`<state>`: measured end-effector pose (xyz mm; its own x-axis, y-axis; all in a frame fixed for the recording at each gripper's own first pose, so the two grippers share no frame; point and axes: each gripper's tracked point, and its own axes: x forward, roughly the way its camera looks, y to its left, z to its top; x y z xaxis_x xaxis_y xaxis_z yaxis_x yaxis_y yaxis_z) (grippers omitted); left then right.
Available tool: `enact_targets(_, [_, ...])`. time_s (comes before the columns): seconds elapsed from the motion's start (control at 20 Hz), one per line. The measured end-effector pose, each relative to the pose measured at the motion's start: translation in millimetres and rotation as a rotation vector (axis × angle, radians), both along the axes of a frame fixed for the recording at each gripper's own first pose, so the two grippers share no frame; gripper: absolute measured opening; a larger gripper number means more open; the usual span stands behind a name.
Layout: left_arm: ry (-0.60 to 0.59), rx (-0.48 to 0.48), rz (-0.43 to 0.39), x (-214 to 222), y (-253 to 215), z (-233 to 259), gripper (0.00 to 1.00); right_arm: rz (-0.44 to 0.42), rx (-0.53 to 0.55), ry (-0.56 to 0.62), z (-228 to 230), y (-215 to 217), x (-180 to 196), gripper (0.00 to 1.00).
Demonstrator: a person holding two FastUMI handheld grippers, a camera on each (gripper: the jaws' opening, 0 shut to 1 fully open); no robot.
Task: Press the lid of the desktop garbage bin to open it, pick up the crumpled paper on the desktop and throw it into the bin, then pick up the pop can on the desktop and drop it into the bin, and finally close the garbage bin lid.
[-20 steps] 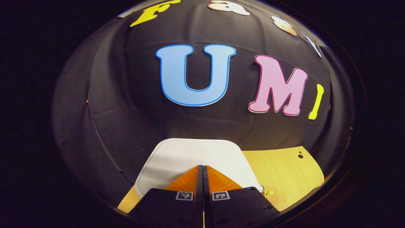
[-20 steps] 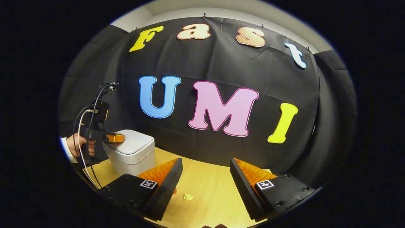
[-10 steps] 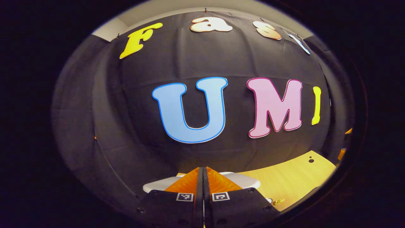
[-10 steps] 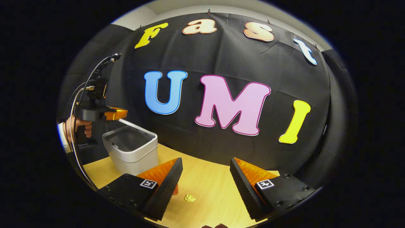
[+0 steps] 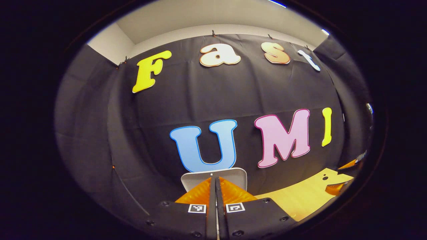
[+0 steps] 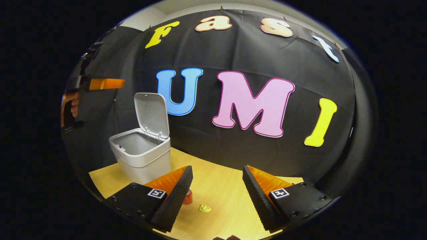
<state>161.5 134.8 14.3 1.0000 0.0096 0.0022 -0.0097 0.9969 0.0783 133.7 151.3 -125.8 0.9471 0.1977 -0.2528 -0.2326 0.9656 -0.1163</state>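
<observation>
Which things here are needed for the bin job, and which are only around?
For the job: garbage bin, its raised lid, crumpled paper, pop can, left gripper, right gripper.
Only around: wooden desktop, booth wall.

A staged recording booth: black cloth wall (image 6: 267,150) clipped up along its top edge, plain pale room wall (image 5: 213,16) showing above it, and a light wooden desktop (image 6: 220,193) in front.
</observation>
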Motion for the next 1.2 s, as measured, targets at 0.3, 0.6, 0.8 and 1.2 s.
enact_targets(0.3, [0.064,-0.079,0.073,-80,24,-17,0.41,0.017,-0.001,0.067,-40,2,20,0.97])
enact_targets(0.6, [0.052,-0.081,0.247,-185,66,-23,0.96,0.008,0.01,0.212,-100,2,39,0.98])
enact_targets(0.8, [0.068,-0.056,0.328,-235,73,-19,0.96,0.025,-0.013,0.319,-146,1,44,0.98])
enact_targets(1.2, [0.056,-0.045,0.477,-291,69,-6,0.96,-0.004,-0.005,0.561,-264,2,45,0.98])
